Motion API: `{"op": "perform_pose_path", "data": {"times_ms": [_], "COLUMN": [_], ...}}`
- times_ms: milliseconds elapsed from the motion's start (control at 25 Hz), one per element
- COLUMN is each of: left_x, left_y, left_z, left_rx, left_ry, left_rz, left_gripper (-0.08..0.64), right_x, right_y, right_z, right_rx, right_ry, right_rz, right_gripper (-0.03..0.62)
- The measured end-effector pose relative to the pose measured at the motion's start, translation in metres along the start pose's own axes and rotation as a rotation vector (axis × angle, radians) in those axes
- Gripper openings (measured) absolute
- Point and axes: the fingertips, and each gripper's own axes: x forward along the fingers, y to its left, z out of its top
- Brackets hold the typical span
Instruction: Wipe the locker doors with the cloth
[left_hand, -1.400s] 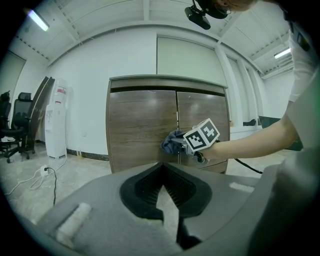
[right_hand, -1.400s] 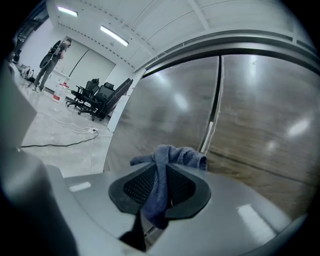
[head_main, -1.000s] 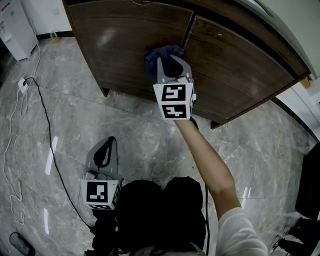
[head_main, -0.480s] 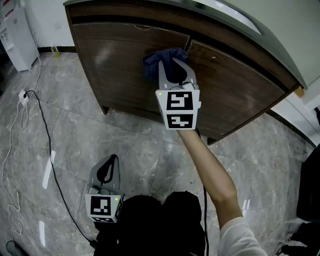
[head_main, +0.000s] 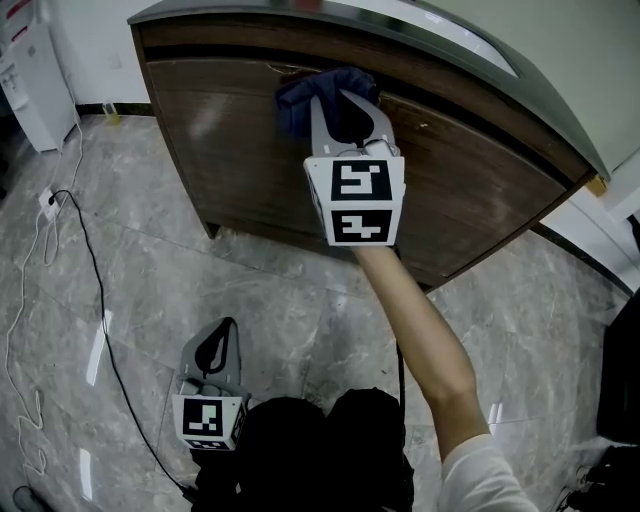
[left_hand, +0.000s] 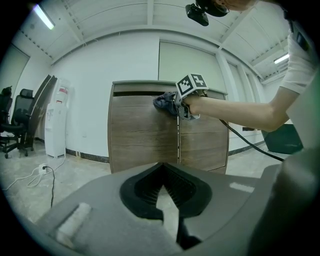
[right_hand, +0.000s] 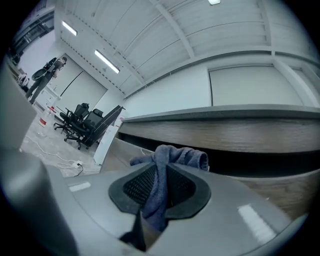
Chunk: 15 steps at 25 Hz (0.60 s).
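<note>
My right gripper (right_hand: 161, 186) is pinching the blue cloth (right_hand: 172, 155) between its 2 jaws. A fold of it runs down between the ribbed pads and the bunched end bulges out past the tips. In the head view that bunch sits high on the brown locker doors (head_main: 240, 170), at the seam where the 2 doors meet, just under the dark recess below the grey top (head_main: 470, 45). It looks pressed against the wood, though from here I can't be sure of contact. The arm is stretched out towards the locker.

My left gripper (head_main: 213, 345) hangs low over the marble floor (head_main: 300, 290), well apart from the locker, its jaws pressed together at the tips with nothing between them. A black cable (head_main: 100, 290) trails across the floor to its left.
</note>
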Motion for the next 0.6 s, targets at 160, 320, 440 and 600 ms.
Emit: {"op": "perform_pose_path", "data": {"times_ms": [160,320,440,600], "left_x": [-0.003,-0.003,-0.005,-0.007], "left_y": [0.005,0.007,0.011,0.016], "left_z": [0.0,0.001,-0.002,-0.007], "left_rx": [-0.002,-0.006,-0.001,-0.004], "left_ry": [0.001,0.005,0.011,0.011], "left_rz": [0.013,0.016,0.023,0.029], "left_gripper": [0.003,0.003,0.003,0.003], "right_x": [0.002,0.003,0.003,0.002], "right_y": [0.006,0.016,0.025,0.036], "right_z": [-0.005,-0.028,-0.045,-0.067], "right_rx": [-0.005,-0.012,-0.015,-0.023], "right_ry": [0.009,0.04,0.062,0.086], "right_rz": [0.008,0.023,0.031,0.045], "right_gripper": [0.072,0.072,0.072,0.072]}}
